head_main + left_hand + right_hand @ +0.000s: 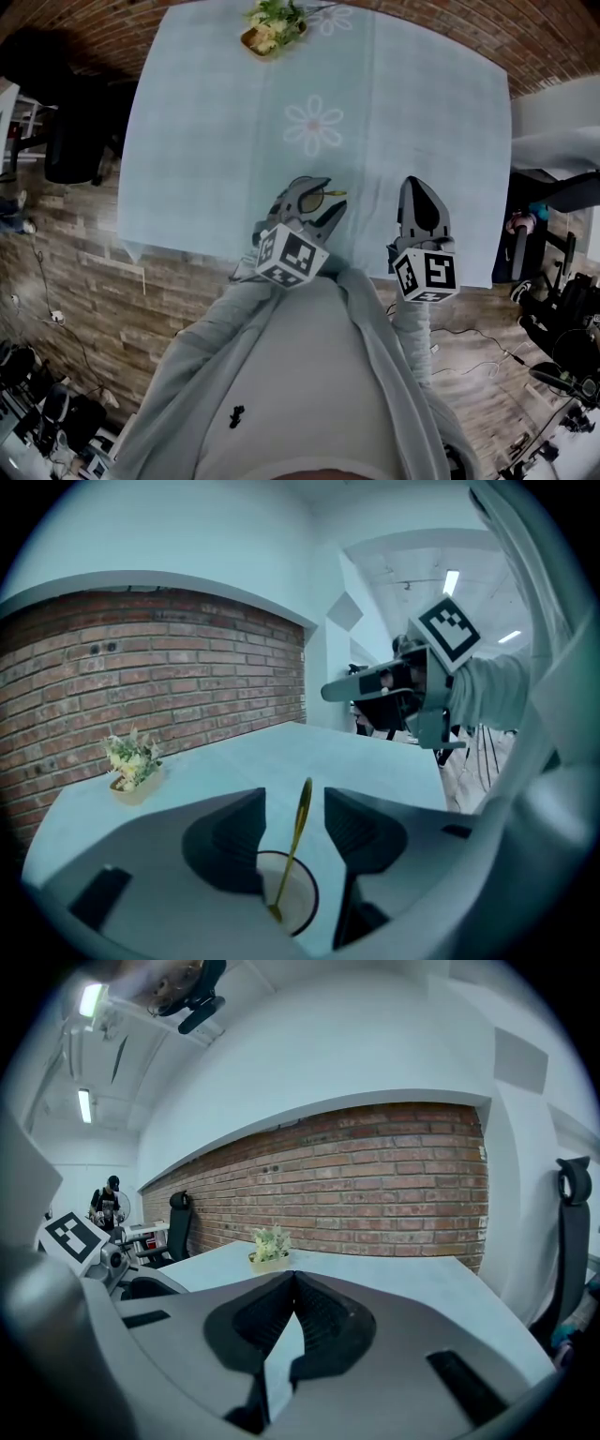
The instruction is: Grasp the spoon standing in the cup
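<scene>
A thin gold spoon (298,832) stands tilted in a white cup (302,904) with a dark rim, on the table near its front edge. My left gripper (294,797) is open, and its jaws stand one on each side of the spoon's handle without touching it. In the head view the left gripper (326,197) covers nearly all of the cup, and only the spoon's handle end (336,194) shows. My right gripper (412,183) hovers to the right of it, shut with nothing between its jaws. In its own view the right gripper (293,1275) has its tips meeting.
The table (216,122) has a pale blue cloth with a flower print. A small potted plant (274,26) sits at its far edge by the brick wall. A black chair (70,141) stands to the left and another chair (572,1232) to the right. A person (111,1199) stands far off.
</scene>
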{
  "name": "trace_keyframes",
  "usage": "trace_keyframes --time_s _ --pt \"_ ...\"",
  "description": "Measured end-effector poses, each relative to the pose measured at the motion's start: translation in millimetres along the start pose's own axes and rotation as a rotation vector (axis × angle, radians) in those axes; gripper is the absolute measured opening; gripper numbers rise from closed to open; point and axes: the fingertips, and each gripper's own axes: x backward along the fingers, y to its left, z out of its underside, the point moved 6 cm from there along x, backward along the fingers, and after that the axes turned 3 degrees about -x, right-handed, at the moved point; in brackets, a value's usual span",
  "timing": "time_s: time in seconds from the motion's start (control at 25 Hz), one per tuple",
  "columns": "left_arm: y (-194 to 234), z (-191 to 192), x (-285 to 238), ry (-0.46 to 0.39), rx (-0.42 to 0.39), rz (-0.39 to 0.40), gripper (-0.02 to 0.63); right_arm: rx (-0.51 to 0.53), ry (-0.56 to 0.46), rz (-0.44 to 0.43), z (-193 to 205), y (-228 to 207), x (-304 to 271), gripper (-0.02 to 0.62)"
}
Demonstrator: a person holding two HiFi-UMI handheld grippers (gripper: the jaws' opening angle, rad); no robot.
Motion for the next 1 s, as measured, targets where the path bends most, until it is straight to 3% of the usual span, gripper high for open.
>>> trace_keyframes --time_s 0.24,0.44,1.0 --pt "-3 4 -8 0.048 -0.067 -0.010 0.172 -0.007 0.002 0.009 1 -4 4 0.015" --pt "-4 4 -11 0.059 -0.071 -0.009 0.160 -0.013 0.006 0.014 2 -6 7 0.015" --pt "-2 5 -13 0.067 -0.058 -0.019 0.043 -0.017 0.008 0.009 5 -10 8 0.015"
